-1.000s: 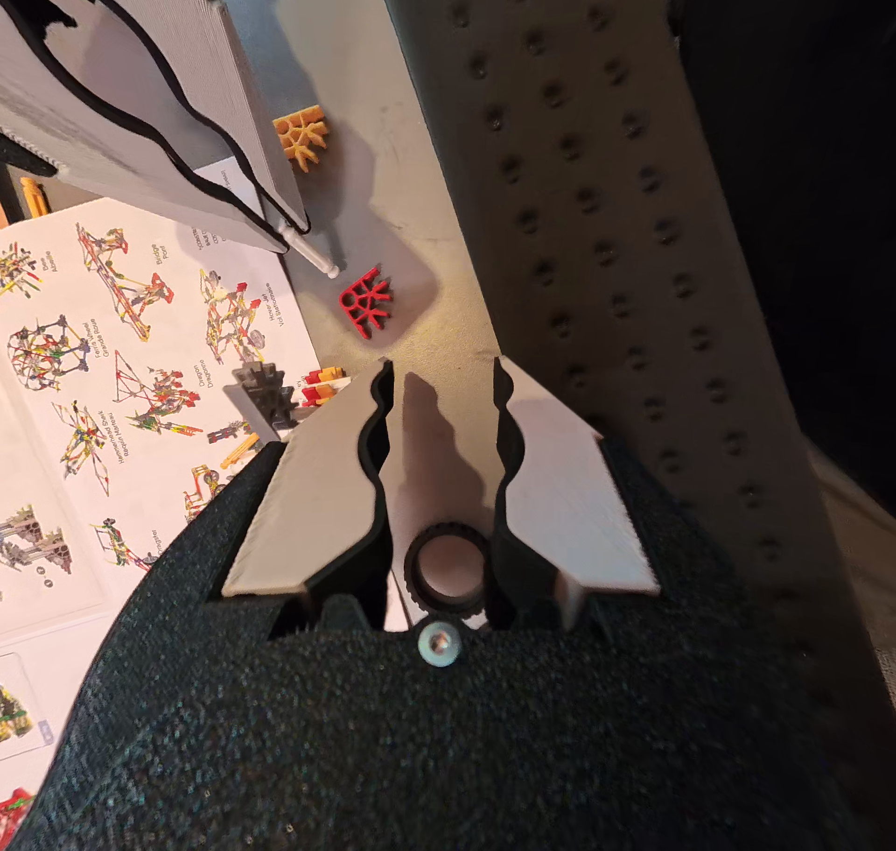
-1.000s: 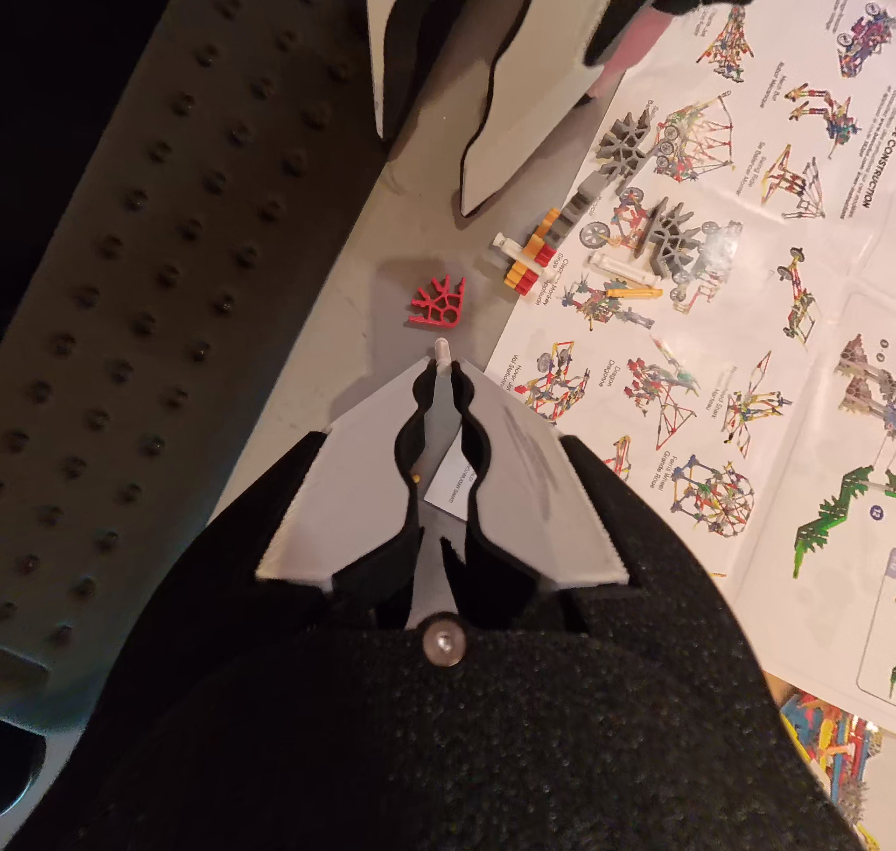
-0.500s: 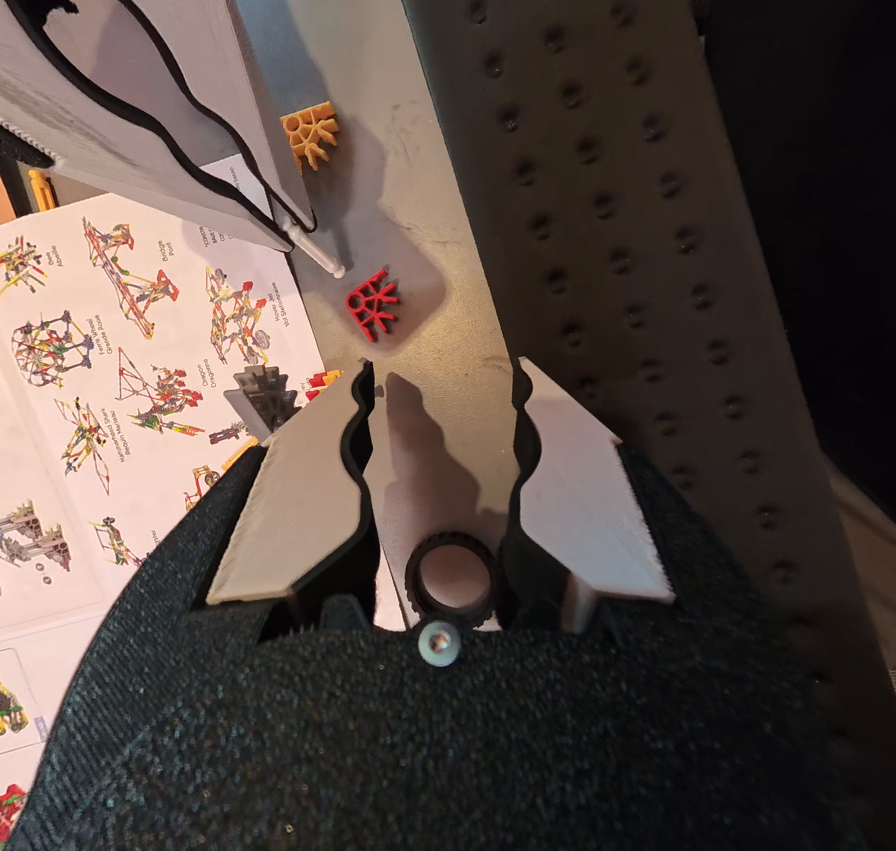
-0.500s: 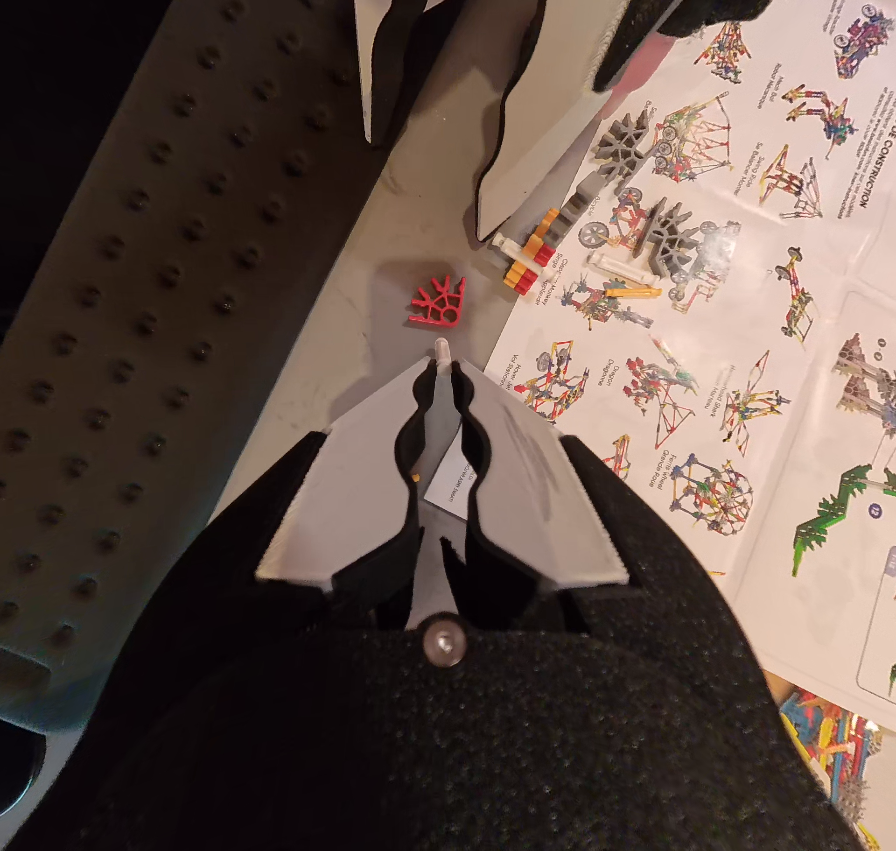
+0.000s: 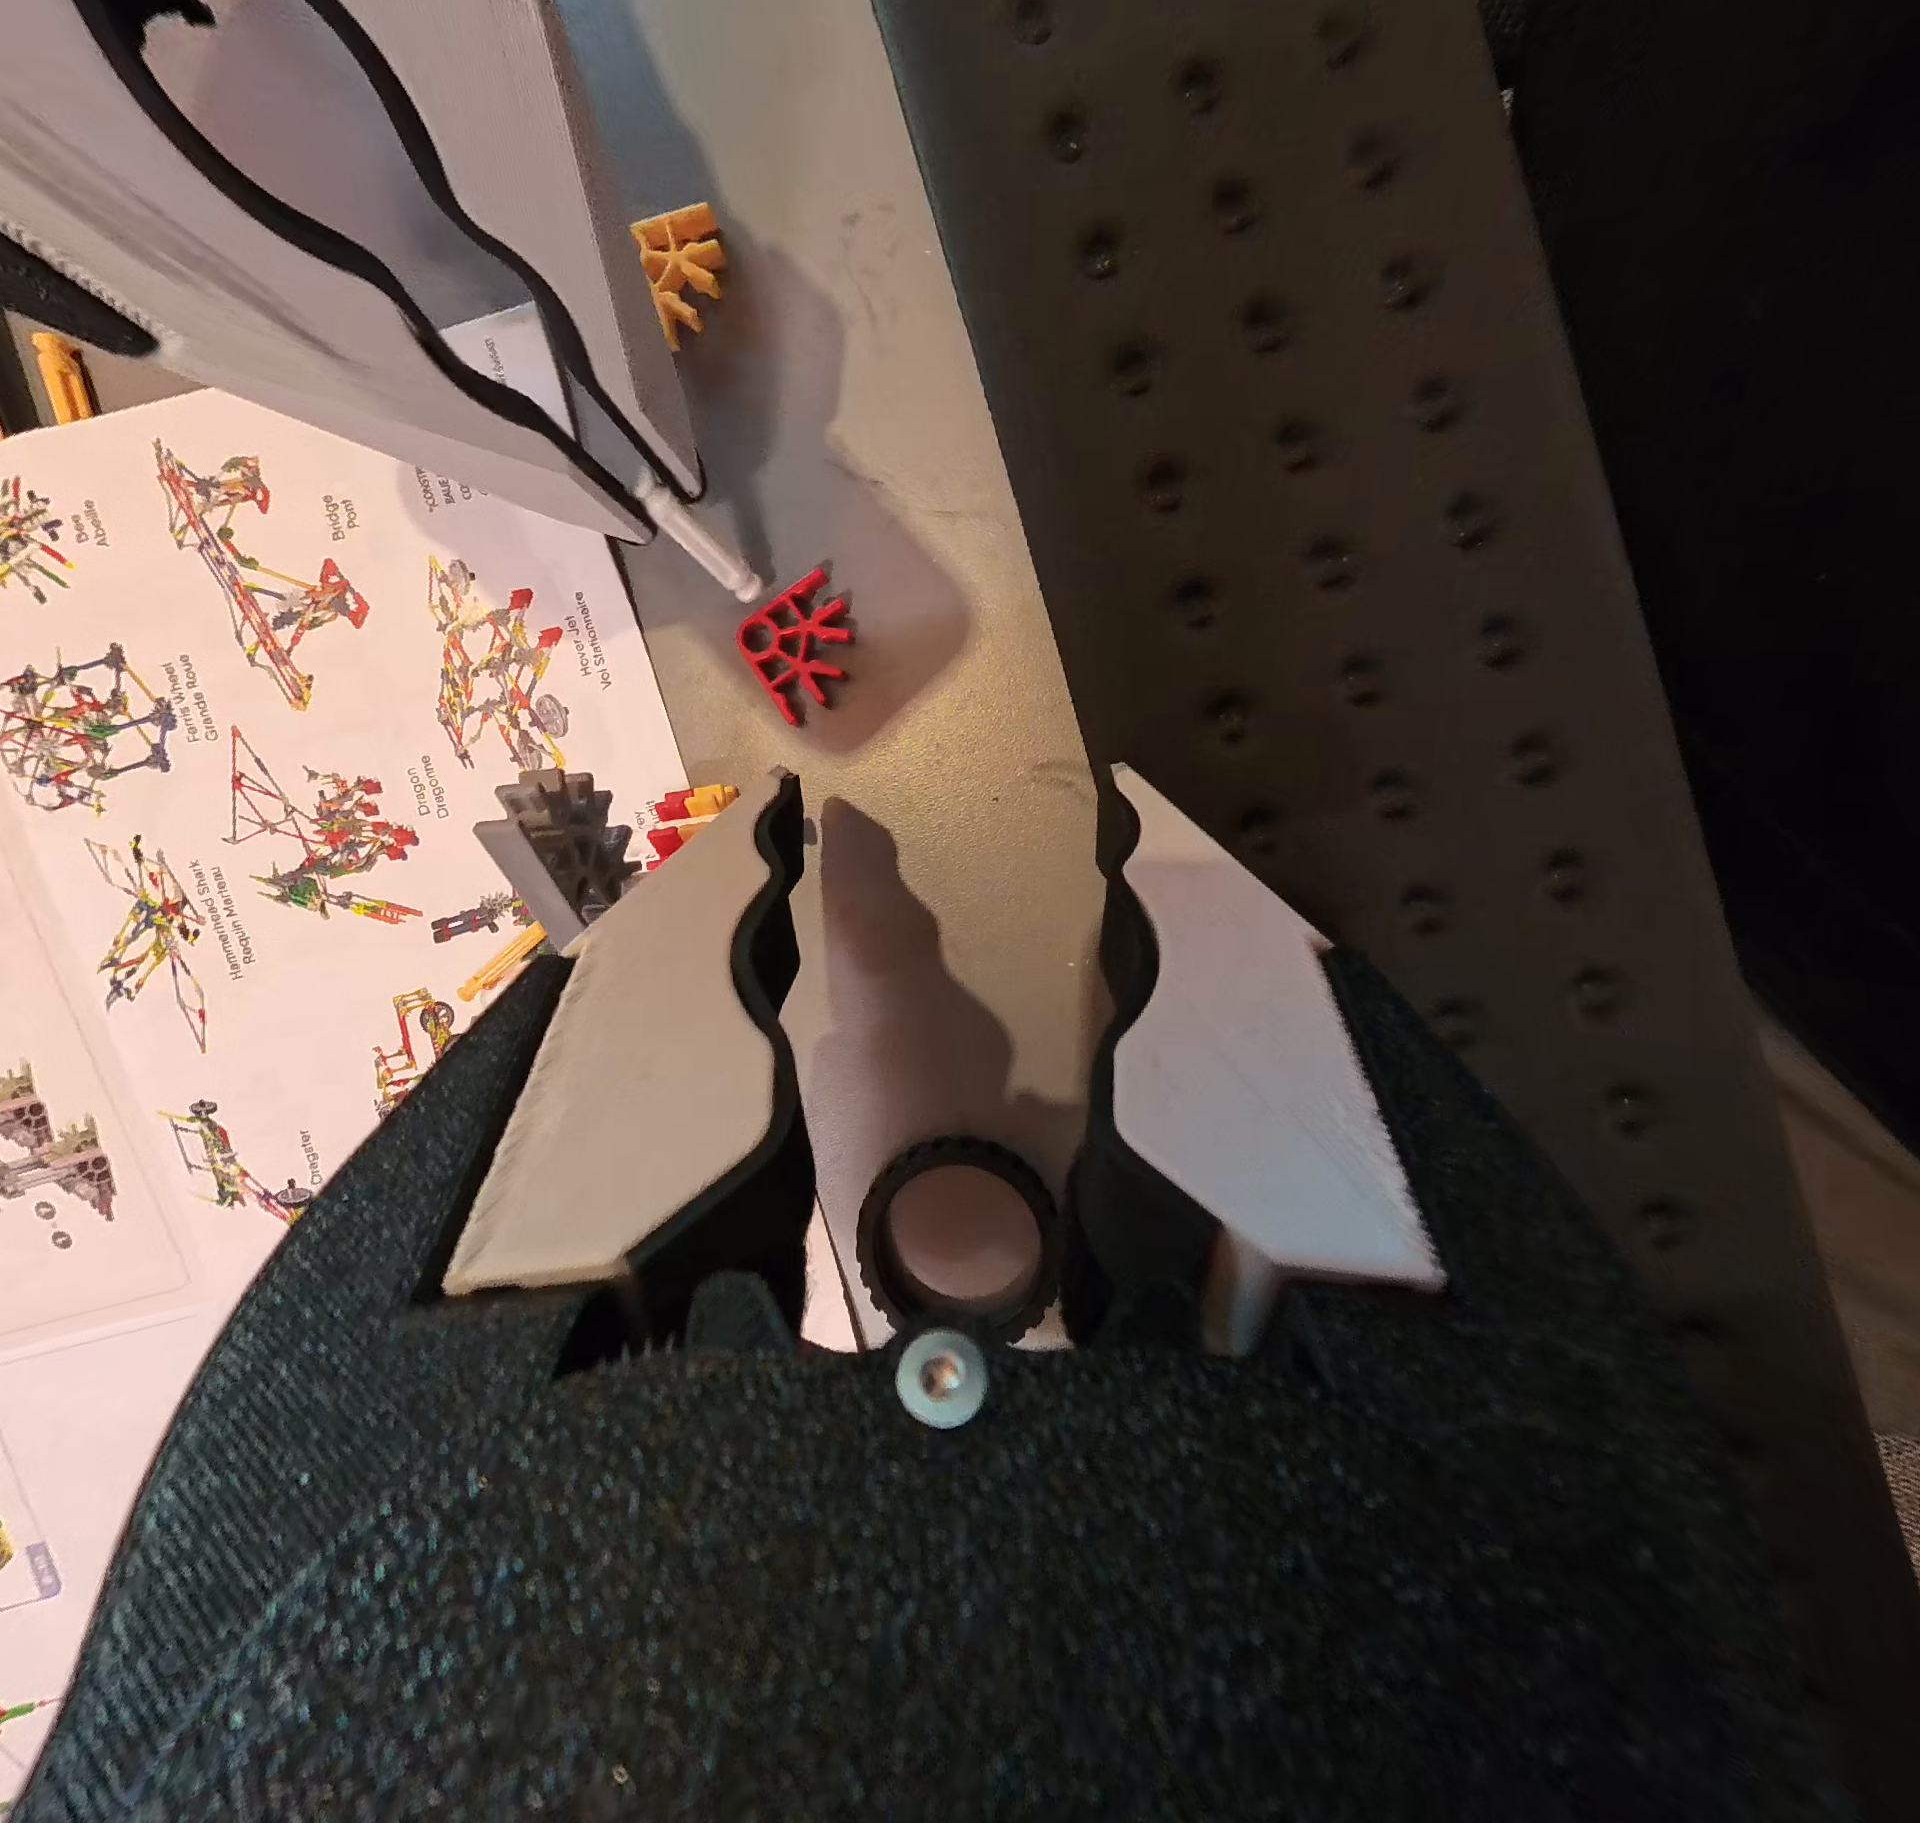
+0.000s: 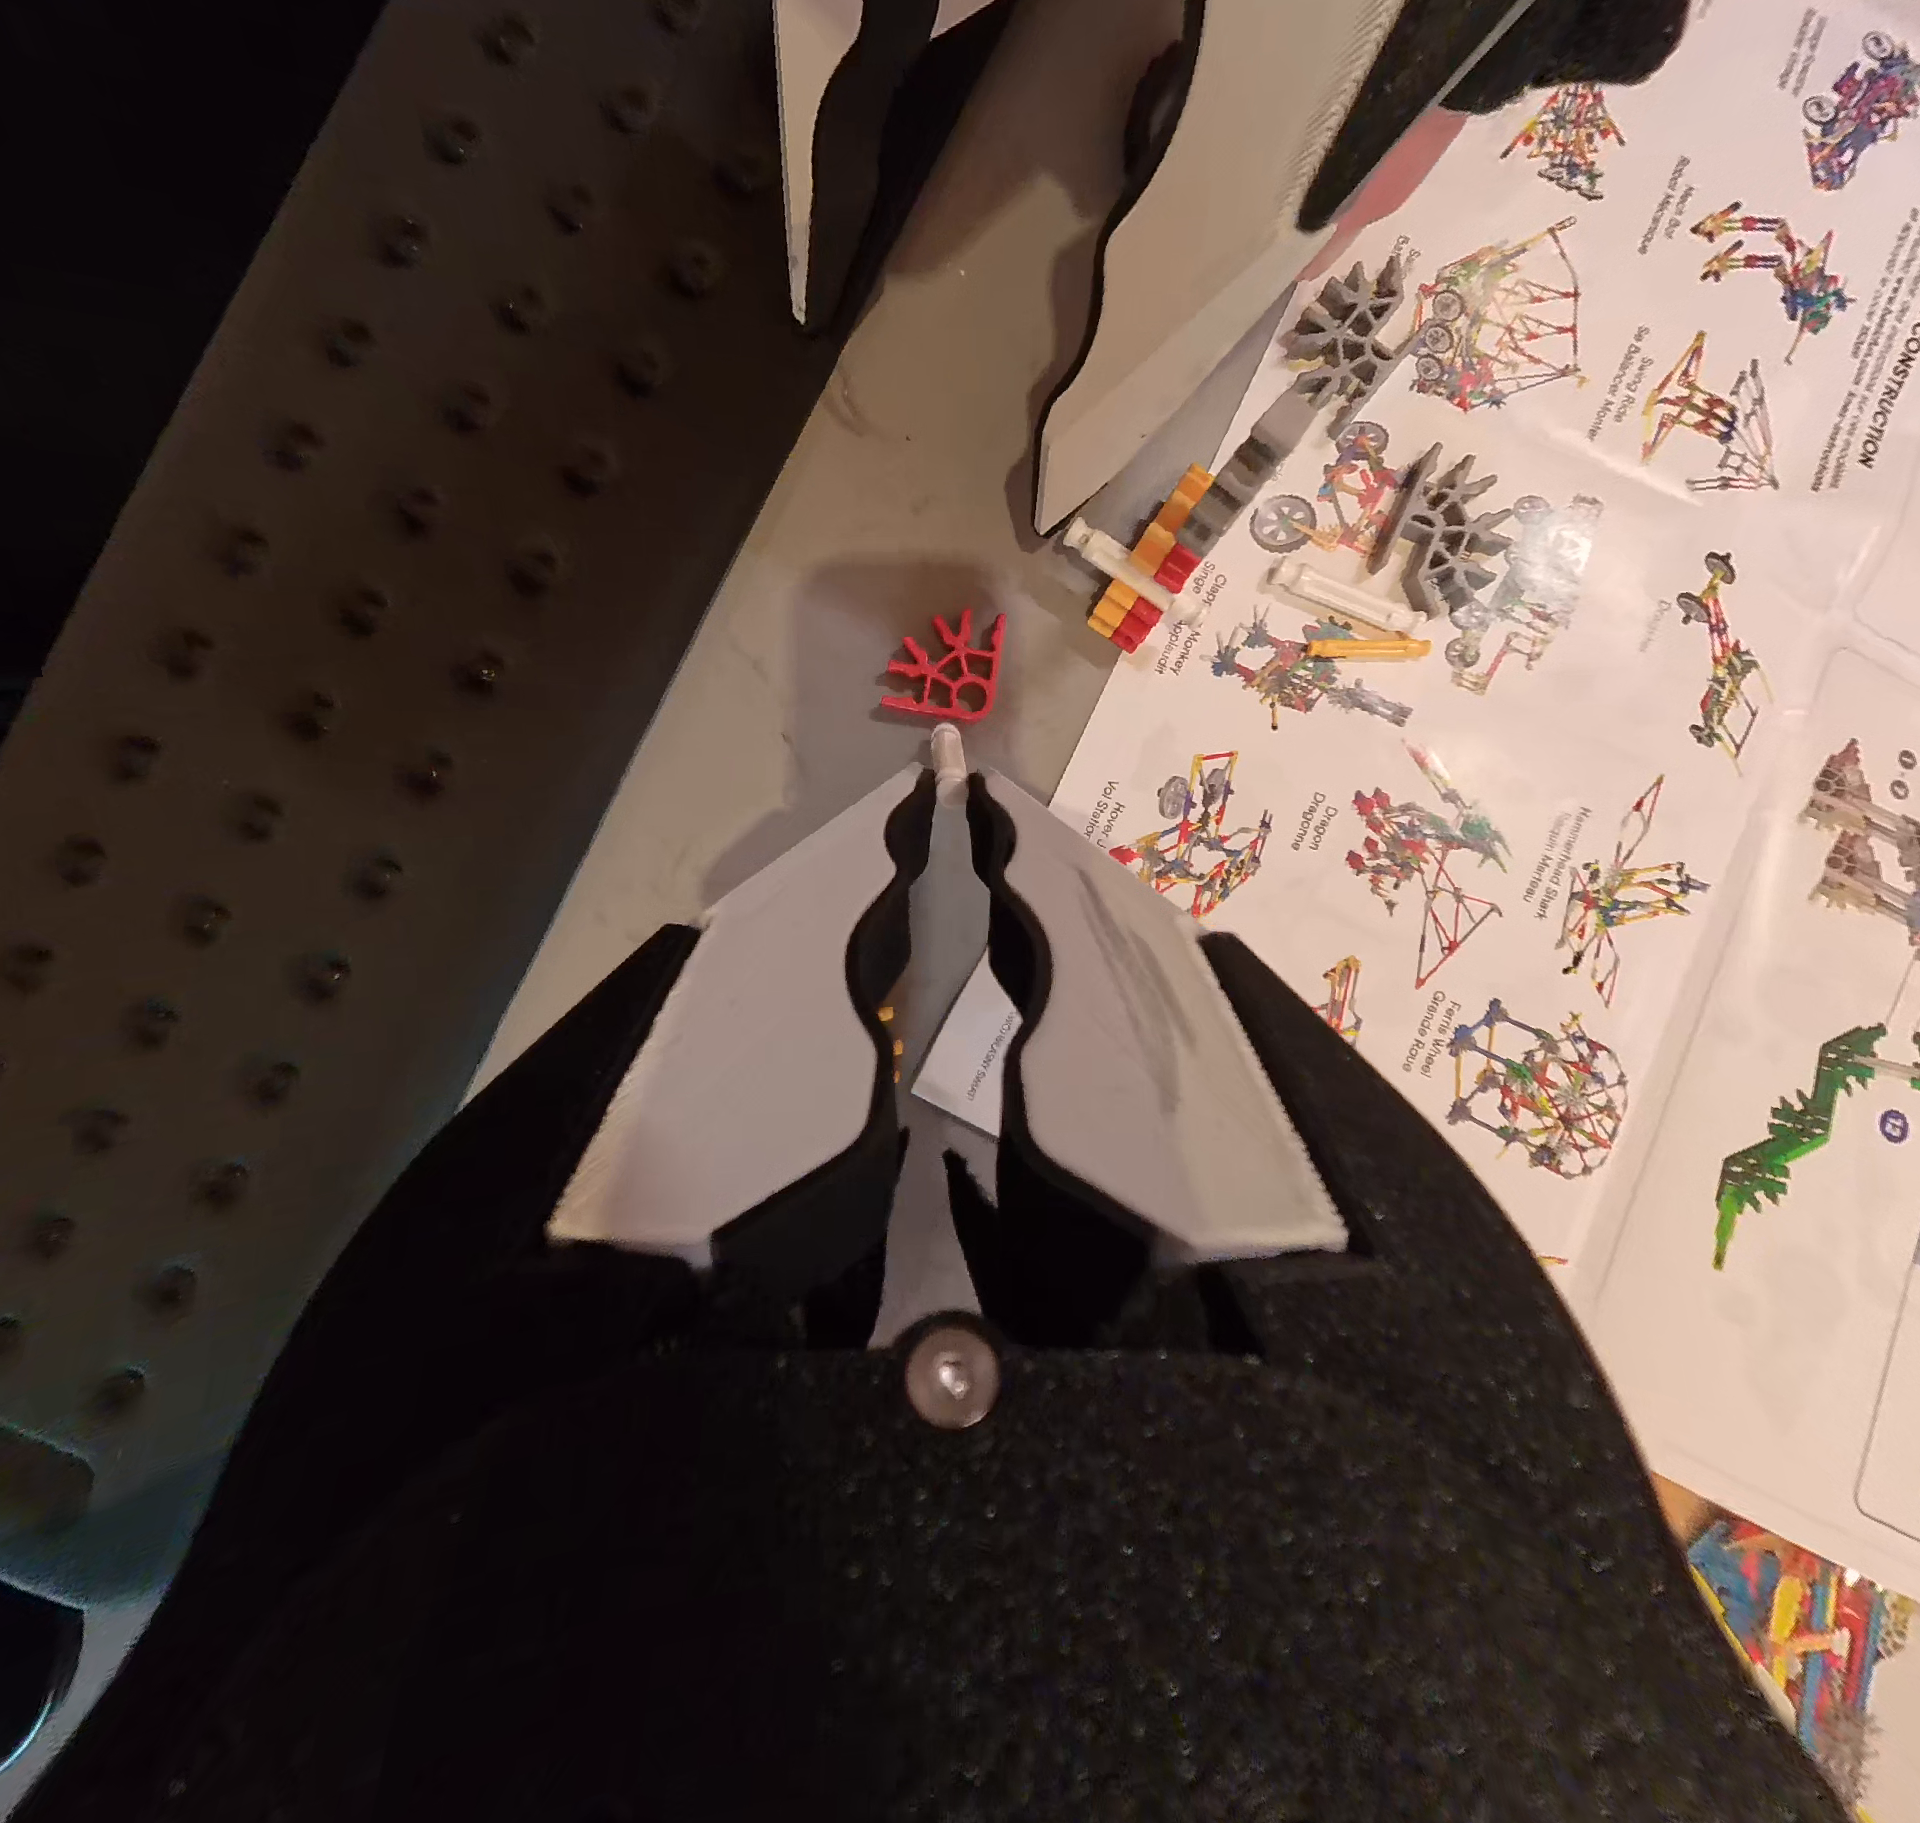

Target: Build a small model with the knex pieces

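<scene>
A red fan-shaped connector [image 5: 796,646] [image 6: 948,670] lies flat on the grey table. My right gripper [image 6: 943,781] is shut on a short white rod [image 6: 945,747] whose tip pokes out just short of the connector. In the left wrist view the same gripper [image 5: 665,506] comes in from the upper left with the rod [image 5: 707,552]. My left gripper [image 5: 951,786] is open and empty, just below the connector. It also shows at the top of the right wrist view [image 6: 925,402]. A black tyre ring [image 5: 958,1235] lies between its fingers, near their base.
A printed instruction sheet [image 5: 260,734] [image 6: 1507,786] covers the table beside the connector. On it lie grey connectors [image 6: 1351,339], a red-yellow-white assembly [image 6: 1138,573] and a clear rod [image 6: 1340,594]. A yellow connector [image 5: 681,267] lies farther off. A dark dimpled panel [image 5: 1299,423] [image 6: 364,423] borders the table.
My left gripper has opened wider and moved closer to the red connector. My right gripper holds the white rod almost still by the connector.
</scene>
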The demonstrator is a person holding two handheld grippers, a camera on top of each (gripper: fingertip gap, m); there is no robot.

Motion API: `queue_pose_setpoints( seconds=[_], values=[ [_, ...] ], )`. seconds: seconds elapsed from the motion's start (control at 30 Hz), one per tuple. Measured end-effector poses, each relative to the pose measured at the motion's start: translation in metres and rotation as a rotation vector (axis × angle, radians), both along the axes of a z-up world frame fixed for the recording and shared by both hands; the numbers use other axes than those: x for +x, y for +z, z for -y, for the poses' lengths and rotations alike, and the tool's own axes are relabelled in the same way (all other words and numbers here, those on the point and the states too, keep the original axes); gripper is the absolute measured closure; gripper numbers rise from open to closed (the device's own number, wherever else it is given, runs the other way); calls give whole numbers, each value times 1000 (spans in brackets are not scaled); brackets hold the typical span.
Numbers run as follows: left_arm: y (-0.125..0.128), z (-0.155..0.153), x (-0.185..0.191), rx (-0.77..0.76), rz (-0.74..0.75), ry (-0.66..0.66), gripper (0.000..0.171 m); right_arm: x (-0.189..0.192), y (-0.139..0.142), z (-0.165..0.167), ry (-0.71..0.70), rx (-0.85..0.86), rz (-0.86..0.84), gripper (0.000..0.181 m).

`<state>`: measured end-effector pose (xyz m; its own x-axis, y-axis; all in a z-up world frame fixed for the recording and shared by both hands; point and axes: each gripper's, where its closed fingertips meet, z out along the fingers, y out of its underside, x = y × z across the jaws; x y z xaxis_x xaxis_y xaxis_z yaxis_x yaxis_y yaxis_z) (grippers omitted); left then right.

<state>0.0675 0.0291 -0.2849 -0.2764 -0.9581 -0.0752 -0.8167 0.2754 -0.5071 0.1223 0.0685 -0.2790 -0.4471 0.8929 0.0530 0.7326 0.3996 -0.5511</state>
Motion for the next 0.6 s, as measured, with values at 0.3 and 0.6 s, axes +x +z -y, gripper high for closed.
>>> queue_pose_setpoints(
  seconds=[0.3,0.6],
  values=[
    [-2,-1,-1,-5,-6,6,115,2,-2,2,8,-3,17,176],
    [-2,-1,1,-16,4,10,115,-1,-2,2,1,-3,5,176]
  ],
)
